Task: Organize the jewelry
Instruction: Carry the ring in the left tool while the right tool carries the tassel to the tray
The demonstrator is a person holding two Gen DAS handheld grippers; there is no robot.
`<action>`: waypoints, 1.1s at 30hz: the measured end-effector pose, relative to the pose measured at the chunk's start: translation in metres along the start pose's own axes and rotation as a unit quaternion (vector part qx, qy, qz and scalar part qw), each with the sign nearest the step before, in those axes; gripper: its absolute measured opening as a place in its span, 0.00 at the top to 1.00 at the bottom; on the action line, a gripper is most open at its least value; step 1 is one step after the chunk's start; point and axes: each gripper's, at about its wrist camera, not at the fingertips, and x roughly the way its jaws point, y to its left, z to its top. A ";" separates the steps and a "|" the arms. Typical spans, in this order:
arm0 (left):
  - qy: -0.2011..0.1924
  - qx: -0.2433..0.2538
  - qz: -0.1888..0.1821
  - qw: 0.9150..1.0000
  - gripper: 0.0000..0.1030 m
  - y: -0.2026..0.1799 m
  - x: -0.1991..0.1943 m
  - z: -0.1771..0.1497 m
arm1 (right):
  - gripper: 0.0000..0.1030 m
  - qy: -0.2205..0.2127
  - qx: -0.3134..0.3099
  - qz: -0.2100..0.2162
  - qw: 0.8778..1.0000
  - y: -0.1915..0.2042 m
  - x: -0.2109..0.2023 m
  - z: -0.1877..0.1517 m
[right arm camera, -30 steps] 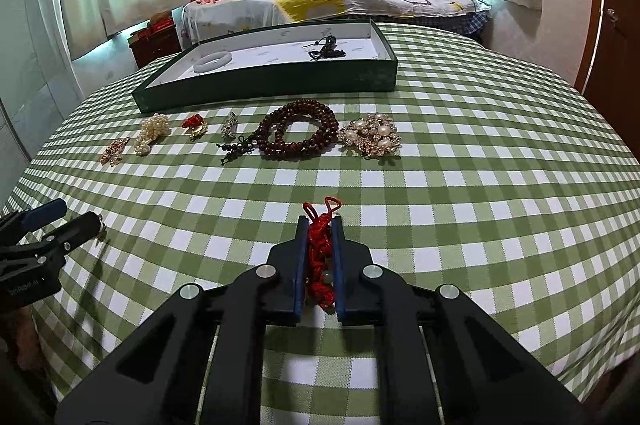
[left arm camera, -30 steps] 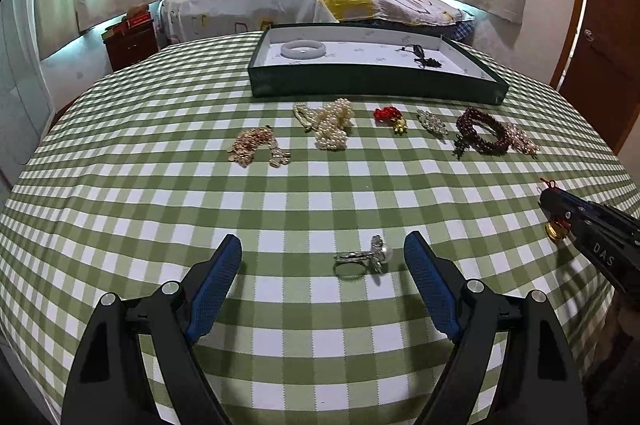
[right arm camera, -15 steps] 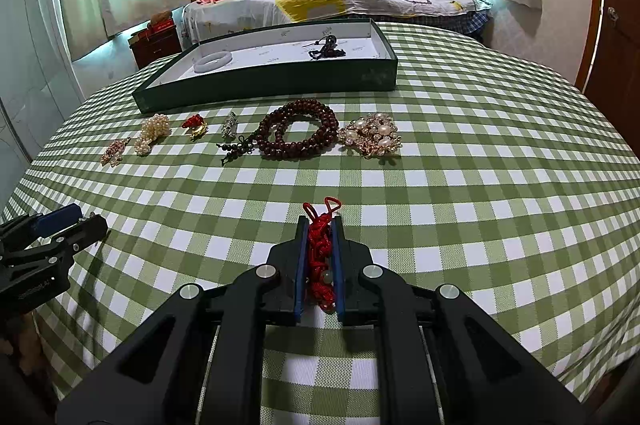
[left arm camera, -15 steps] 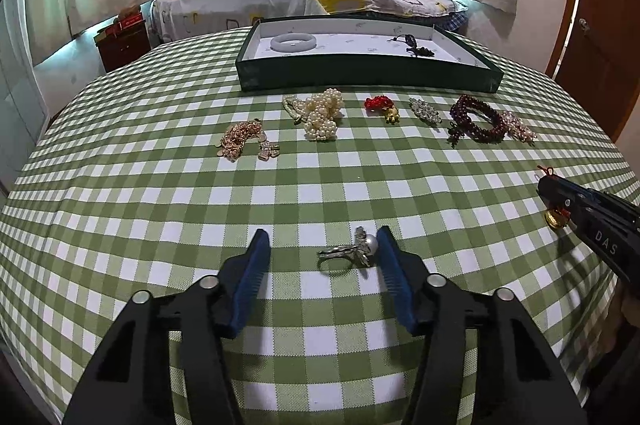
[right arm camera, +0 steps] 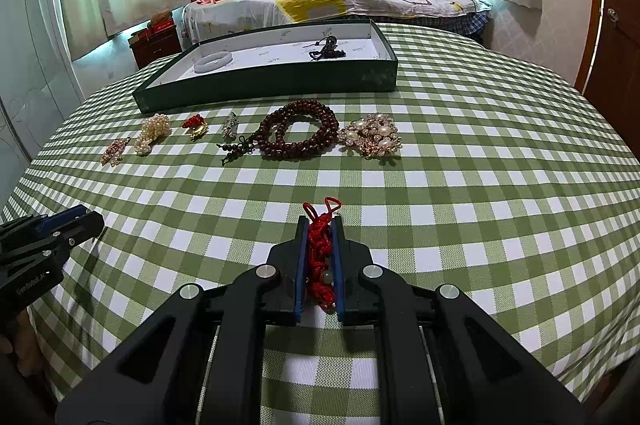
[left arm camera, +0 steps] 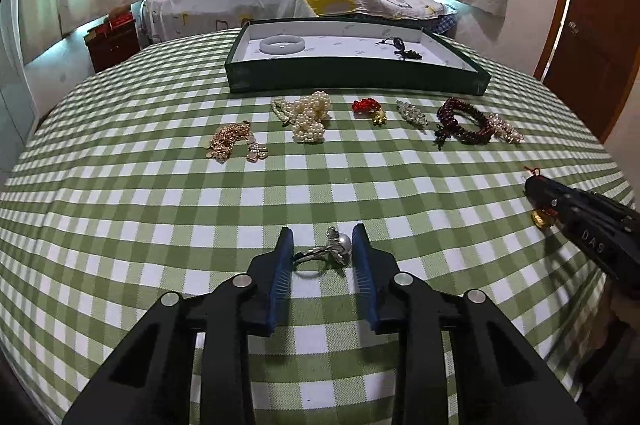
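Left claw point(left arm camera: 322, 251) has just been closing around the small silver pearl ring point(left arm camera: 326, 252), pads beside it: light, stiff, slippery; right claw point(right arm camera: 320, 257) clenched on soft red knotted cord charm point(right arm camera: 319, 257)

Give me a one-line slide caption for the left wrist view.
Left gripper, its jaws just closing around a pearl ring on the checked tablecloth, the other jewelry lined up before the green tray.

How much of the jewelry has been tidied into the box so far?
Done: a pale bangle and a dark cord piece lie in the green tray. In hand: the right tongs clamp a red knotted charm; the left tongs, just closing, straddle a pearl ring. Left: six pieces on the tablecloth.
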 end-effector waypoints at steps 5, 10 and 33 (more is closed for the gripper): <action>0.000 0.002 0.001 1.000 0.71 0.000 0.000 0.000 | 0.89 0.000 0.000 0.000 1.000 0.000 0.000 0.000; 0.000 0.002 0.004 1.000 0.71 0.000 -0.001 0.000 | 0.89 -0.001 0.000 0.000 1.000 0.000 0.000 0.000; -0.054 -0.006 0.007 0.998 0.71 0.007 -0.022 0.051 | 0.89 -0.063 0.001 0.029 0.998 0.012 -0.029 0.046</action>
